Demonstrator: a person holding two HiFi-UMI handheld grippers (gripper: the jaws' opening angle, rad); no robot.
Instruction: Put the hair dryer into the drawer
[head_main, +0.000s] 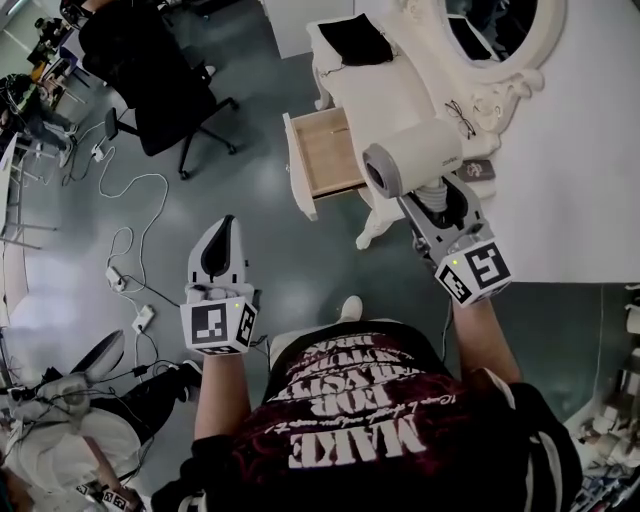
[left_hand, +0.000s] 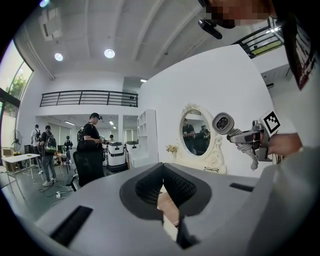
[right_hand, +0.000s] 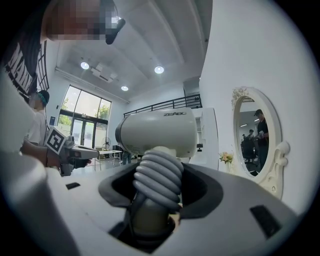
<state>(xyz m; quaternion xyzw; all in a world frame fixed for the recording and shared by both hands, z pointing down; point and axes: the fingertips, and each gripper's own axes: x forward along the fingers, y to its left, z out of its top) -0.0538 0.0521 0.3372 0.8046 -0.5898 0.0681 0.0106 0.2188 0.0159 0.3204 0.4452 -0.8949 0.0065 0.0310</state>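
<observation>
A white hair dryer (head_main: 410, 158) with a grey cord wound round its handle hangs above the dressing table's front edge. My right gripper (head_main: 440, 200) is shut on that handle, and the dryer (right_hand: 157, 132) stands upright between its jaws in the right gripper view. The wooden drawer (head_main: 325, 152) is pulled open, just left of the dryer. My left gripper (head_main: 222, 245) hovers over the floor, nearer me and left of the drawer, jaws shut on nothing. Seen from the left gripper (left_hand: 162, 187), the dryer (left_hand: 223, 123) is at the upper right.
The white dressing table (head_main: 390, 80) carries an oval mirror (head_main: 500, 30), a pair of glasses (head_main: 460, 118) and a black cloth (head_main: 355, 40). A black office chair (head_main: 150, 80) stands at the far left. Cables and power strips (head_main: 130, 250) lie on the floor.
</observation>
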